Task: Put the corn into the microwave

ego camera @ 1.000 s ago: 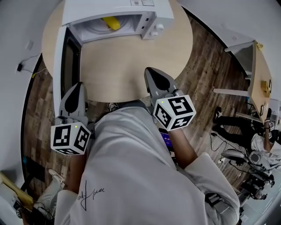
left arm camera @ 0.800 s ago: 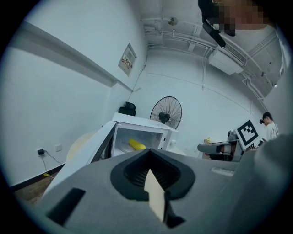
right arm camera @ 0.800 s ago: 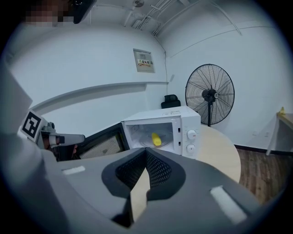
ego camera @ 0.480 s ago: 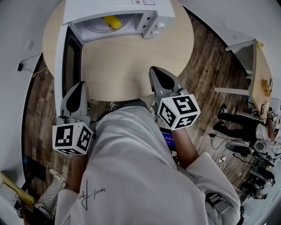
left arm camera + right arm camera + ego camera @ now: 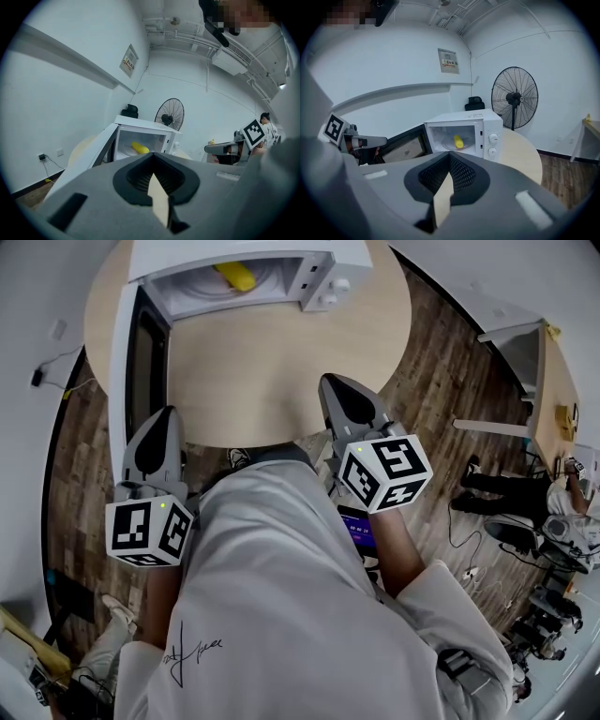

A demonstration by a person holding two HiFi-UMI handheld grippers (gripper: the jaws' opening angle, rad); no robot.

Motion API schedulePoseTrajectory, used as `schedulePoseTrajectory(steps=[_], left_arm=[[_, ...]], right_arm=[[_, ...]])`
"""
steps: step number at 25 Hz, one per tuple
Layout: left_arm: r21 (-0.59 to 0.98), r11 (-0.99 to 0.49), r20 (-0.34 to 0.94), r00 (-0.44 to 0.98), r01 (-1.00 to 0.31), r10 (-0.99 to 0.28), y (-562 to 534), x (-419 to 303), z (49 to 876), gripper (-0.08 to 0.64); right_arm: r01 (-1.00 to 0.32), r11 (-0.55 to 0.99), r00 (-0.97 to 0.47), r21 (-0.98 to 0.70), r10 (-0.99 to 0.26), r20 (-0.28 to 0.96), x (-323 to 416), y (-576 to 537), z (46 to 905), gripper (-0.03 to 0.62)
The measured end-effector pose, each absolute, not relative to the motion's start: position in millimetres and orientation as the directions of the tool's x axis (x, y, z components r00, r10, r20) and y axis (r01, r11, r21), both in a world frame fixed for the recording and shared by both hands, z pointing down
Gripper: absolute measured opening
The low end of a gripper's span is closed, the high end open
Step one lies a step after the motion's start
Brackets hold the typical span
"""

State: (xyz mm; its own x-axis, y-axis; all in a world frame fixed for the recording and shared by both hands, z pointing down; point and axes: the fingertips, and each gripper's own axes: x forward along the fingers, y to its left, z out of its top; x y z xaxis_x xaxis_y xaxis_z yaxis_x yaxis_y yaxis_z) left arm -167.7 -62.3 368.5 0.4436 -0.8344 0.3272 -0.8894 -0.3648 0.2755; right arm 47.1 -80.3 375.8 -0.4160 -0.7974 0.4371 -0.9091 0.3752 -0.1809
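Sitting inside the microwave [image 5: 281, 249], the corn [image 5: 233, 276] is lying in plain sight at the far end of the surface [image 5: 281, 371]. The door [image 5: 141, 352] is hanging wide open on the left. The left gripper [image 5: 167, 423] and the right gripper [image 5: 336, 390] are hovering near the person's body, well apart from the microwave. Both are pressing their fingers together, clenched on nothing. So the putting-in step is looking done, I think. What is likely coming next is shutting the door. The left gripper is sitting closest for that. It would need to reach out past the door's outer edge and push it round, going gently so the microwave is not sliding.
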Motion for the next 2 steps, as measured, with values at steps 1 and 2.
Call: schedulePoseTrajectory(steps=[1, 2], left_arm=[[0.277, -0.367, 0.328, 0.446, -0.888, -0.833, -61.8, -166.5, 368.7, -0.011], [0.279, -0.369, 0.328, 0.449, -0.887, -0.831, -61.3, -165.4, 368.9, -0.011]], right_arm=[[-0.910, 0.374, -0.415, -0.180, -0.798, 0.438, 47.8, -79.8, 375.2, 0.011], [-0.910, 0.374, -0.414, -0.179, -0.798, 0.439, 48.4, -79.4, 374.5, 0.011]])
